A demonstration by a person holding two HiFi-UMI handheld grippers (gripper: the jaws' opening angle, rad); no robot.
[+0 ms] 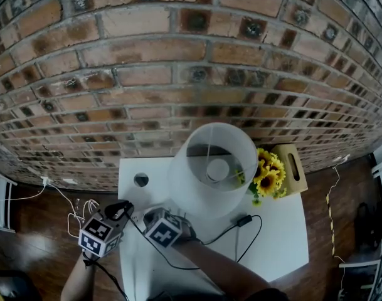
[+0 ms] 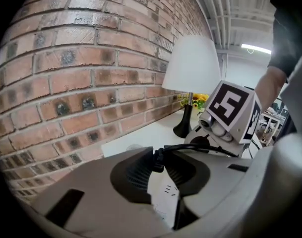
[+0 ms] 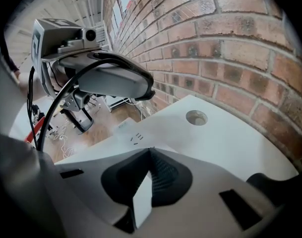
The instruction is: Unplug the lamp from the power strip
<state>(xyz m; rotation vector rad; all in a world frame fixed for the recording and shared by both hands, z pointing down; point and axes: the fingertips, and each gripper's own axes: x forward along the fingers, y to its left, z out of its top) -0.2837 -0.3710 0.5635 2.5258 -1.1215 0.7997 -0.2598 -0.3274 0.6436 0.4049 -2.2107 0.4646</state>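
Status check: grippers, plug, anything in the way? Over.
Left gripper shut on lamp plug. Plug out, hanging clear above the power strip. Right gripper shut on the strip, pinning it. Nothing in the way.

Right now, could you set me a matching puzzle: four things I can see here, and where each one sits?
1 lampshade
2 sunflowers
3 black plug
4 round hole

A pinched in the left gripper
B in the white tabletop, near the brick wall
C beside the wooden box
D above the lamp's black base

Pairs: 1-D, 2-C, 3-A, 4-B.
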